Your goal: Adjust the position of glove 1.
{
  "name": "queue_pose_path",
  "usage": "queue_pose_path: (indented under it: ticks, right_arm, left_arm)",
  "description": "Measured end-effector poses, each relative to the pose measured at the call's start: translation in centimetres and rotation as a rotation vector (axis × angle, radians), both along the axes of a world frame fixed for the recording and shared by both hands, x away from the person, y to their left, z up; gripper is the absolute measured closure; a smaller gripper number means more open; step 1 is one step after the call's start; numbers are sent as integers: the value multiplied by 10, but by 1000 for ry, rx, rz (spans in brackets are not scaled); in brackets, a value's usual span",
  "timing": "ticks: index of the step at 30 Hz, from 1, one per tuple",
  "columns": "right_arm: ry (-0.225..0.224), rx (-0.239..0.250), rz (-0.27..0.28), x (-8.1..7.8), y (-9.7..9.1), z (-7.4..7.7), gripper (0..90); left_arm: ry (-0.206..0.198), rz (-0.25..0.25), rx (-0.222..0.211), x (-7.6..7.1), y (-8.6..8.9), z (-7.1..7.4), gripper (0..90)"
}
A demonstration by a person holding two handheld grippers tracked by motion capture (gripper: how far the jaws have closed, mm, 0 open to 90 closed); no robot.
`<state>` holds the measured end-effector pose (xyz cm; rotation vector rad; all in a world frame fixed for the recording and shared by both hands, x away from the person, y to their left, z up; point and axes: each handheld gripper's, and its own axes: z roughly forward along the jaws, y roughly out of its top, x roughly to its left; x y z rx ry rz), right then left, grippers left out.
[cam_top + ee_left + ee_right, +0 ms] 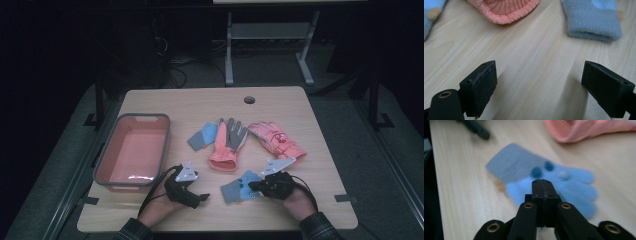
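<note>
A light blue glove (240, 186) with a grey cuff (514, 166) lies flat near the table's front edge. My right gripper (254, 185) is over its fingers (574, 190), jaws pressed together (541, 181); I see no fabric between the pads. My left gripper (200, 198) rests to the left of that glove, jaws wide apart (539, 87) over bare wood. A second blue glove (203, 136), a grey and orange glove (227, 145) and a pink glove (276, 140) lie in the middle of the table.
A pink bin with a grey rim (142, 116) stands at the left of the wooden table (200, 105). The orange glove's knitted cuff (506, 10) and the near glove's grey cuff (591, 22) lie just ahead of the left jaws. A cable hole (249, 99) sits at the back.
</note>
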<state>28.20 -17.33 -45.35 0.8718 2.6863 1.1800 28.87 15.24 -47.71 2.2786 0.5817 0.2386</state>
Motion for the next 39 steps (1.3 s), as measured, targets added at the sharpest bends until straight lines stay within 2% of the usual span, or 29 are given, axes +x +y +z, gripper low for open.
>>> queue_pose_path:
  ticks: [2, 6, 12, 15, 19, 25, 27, 31, 39]
  right_arm:
    - [-12, 3, -31, 1, -9, 1, 772]
    - [-41, 6, -106, 1, -27, 2, 549]
    - [-71, -23, -186, 0, -52, -5, 348]
    - [-82, -38, -191, 0, -61, -10, 280]
    - [-67, -40, -197, -1, -67, -17, 215]
    - [-88, -42, -213, 1, -65, -22, 148]
    - [-81, -51, -212, 1, -65, -24, 140]
    - [-96, -60, -208, 2, -64, -27, 133]
    - [-103, -48, -202, 2, -65, -28, 129]
  left_arm:
    - [-1, 4, 0, 0, 0, 0, 123]
    - [3, 8, 10, 0, -1, 1, 124]
    - [15, 11, 46, 0, -4, 5, 138]
    - [17, 10, 49, 0, -4, 7, 156]
    - [29, 12, 42, 2, -5, 11, 159]
    - [51, 22, 18, 4, -8, 20, 207]
    - [55, 29, -1, 6, -9, 24, 224]
    - [64, 50, -18, 11, -9, 31, 249]
    - [50, 99, -22, 24, -14, 49, 333]
